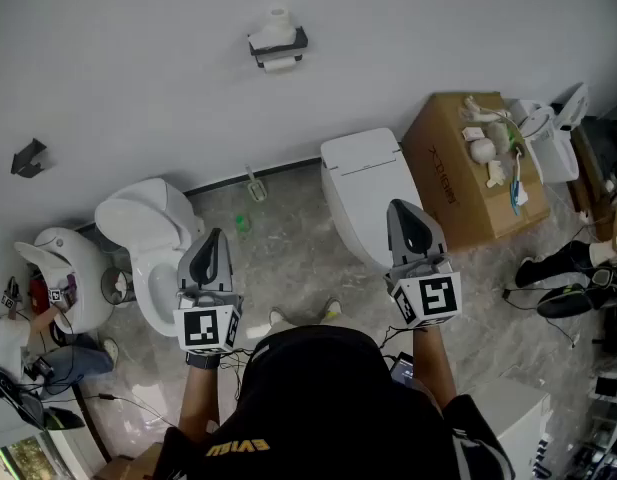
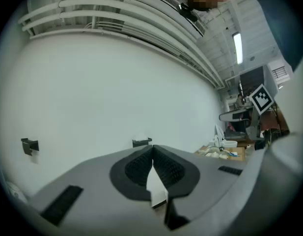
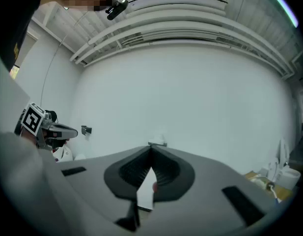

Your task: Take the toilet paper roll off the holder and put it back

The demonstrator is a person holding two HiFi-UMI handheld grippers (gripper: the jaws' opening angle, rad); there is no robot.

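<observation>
Grey marble floor [image 1: 288, 263] meets white wall [image 1: 138, 58] bearing roll holder [image 1: 278, 46].

Mock bathroom lab: several toilets [image 1: 153, 230] lined along wall [image 1: 138, 58], cardboard box [image 1: 450, 183] alongside.

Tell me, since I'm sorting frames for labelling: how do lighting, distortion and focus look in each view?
Head view: even, soft light, no hard shadows, the toilet paper roll small but sharp. Left gripper view: strong fisheye bending, dark corners, bright ceiling lamp, the left hand-held gripper soft up close. Right gripper view: same bending, the right hand-held gripper blurred.
</observation>
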